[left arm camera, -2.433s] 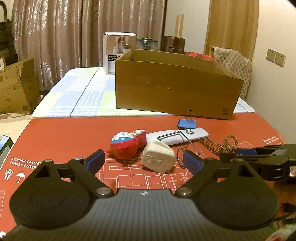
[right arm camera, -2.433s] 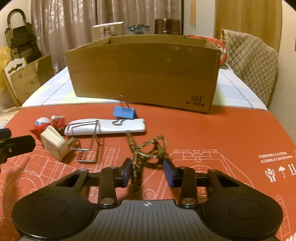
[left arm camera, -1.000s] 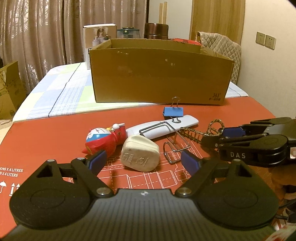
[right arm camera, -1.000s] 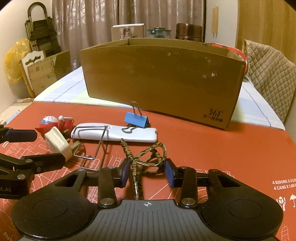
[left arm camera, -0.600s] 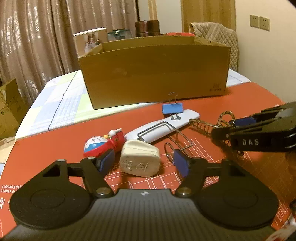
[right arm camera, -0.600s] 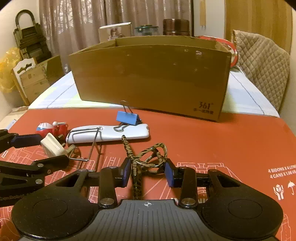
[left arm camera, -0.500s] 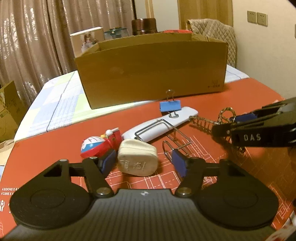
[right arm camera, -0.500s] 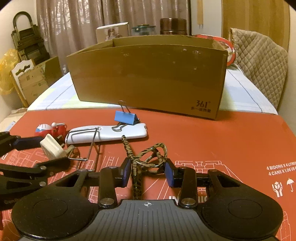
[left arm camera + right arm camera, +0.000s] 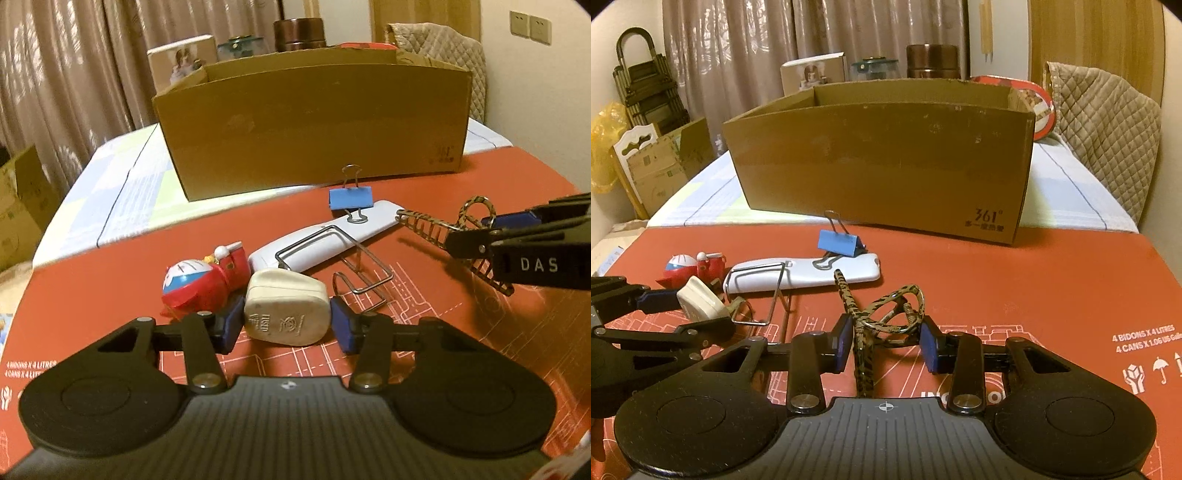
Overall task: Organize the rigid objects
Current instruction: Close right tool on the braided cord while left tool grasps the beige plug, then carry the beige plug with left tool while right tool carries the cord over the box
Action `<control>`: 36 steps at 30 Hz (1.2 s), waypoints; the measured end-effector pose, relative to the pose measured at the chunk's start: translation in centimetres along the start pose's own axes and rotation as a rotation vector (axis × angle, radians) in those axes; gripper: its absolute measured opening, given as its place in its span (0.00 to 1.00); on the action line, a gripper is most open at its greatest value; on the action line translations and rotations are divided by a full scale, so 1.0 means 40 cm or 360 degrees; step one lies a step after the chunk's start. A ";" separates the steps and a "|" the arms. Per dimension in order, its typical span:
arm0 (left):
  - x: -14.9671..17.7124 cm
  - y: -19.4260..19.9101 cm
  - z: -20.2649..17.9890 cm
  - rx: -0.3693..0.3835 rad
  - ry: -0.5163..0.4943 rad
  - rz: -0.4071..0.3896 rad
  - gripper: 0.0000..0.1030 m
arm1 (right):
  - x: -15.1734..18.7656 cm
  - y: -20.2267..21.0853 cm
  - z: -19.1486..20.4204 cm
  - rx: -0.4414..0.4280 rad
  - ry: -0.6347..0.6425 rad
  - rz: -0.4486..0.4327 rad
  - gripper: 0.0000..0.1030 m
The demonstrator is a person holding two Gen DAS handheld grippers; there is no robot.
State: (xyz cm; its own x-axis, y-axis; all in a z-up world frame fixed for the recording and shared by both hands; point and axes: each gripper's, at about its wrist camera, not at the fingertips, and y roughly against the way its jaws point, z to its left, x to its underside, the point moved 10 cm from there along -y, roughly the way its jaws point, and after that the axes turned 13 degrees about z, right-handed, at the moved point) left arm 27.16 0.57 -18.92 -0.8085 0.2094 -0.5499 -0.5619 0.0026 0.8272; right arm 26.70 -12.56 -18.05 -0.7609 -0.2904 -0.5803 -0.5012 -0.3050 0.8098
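Note:
A cream-white plug [image 9: 286, 314] lies on the red mat [image 9: 92, 266]. My left gripper [image 9: 287, 326] is closing on it, and both blue pads touch its sides. The right wrist view shows the same plug [image 9: 698, 301] between the left gripper's fingers [image 9: 650, 299]. My right gripper [image 9: 885, 347] is shut on a leopard-print hair clip [image 9: 890, 314] resting on the mat; it reaches in from the right as the right gripper [image 9: 480, 236] in the left wrist view. A red and blue toy figure [image 9: 207, 280] touches the plug's far left side.
A white flat case [image 9: 321, 243] carries a blue binder clip [image 9: 351, 197] and a wire stand [image 9: 354, 269]. Behind them stands an open cardboard box [image 9: 879, 158] on a checked cloth. A padded chair [image 9: 1108, 129] is at the back right, cartons at the left.
The left jaws have come in from wide open until their pads meet the plug. The right gripper has stayed shut on the hair clip in the same place.

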 end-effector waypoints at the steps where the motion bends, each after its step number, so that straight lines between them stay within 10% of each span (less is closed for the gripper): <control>1: 0.001 0.003 0.001 0.0005 0.0011 0.0008 0.44 | -0.003 0.004 0.000 0.0001 0.0000 -0.0006 0.34; 19: -0.022 0.106 0.035 0.0120 0.0233 -0.0072 0.43 | -0.049 0.122 0.035 -0.0005 0.0073 -0.0160 0.34; 36: -0.224 0.259 0.010 0.0246 0.0243 -0.0343 0.43 | -0.228 0.257 0.013 -0.0024 0.0105 -0.0396 0.34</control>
State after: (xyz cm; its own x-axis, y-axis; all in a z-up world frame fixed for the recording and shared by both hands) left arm 28.67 -0.87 -5.38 -0.6970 0.0382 -0.7161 -0.6997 0.1825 0.6907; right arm 28.26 -12.57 -4.37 -0.5861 -0.2629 -0.7664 -0.6630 -0.3880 0.6402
